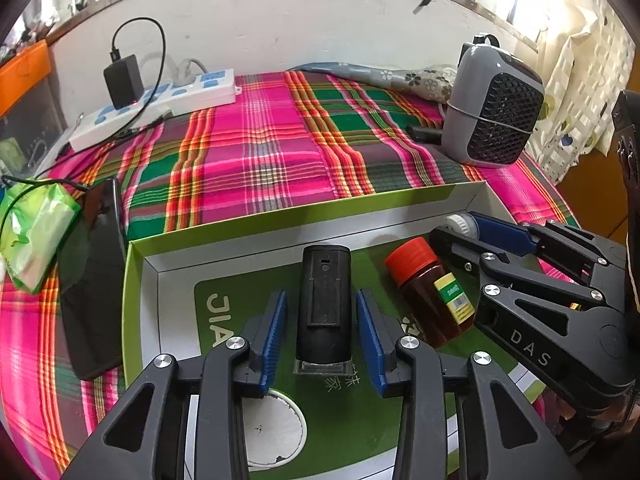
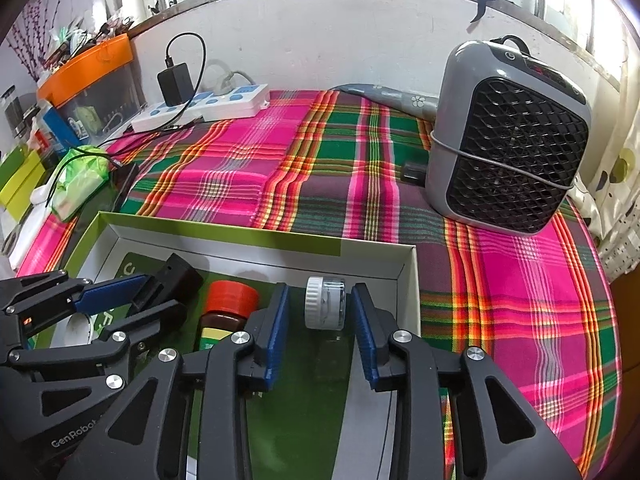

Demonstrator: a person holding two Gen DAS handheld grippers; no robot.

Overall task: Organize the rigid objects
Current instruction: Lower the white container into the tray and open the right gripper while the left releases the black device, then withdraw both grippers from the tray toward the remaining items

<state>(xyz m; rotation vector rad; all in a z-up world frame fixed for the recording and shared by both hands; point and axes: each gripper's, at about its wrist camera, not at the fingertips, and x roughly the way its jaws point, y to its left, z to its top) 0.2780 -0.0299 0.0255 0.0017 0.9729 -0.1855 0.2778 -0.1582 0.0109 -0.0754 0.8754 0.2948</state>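
Note:
A shallow green-rimmed box lies on the plaid cloth. Inside it a black cylindrical device lies lengthwise between the blue pads of my left gripper. That gripper is open, with a gap on each side. Just right of the device, an amber bottle with a red cap lies on its side. My right gripper is open around a clear bottle with a white cap in the box's far right corner; the pads are close but apart.
A grey fan heater stands at the back right. A white power strip with a black charger lies at the back left. A dark phone and a green packet lie left of the box.

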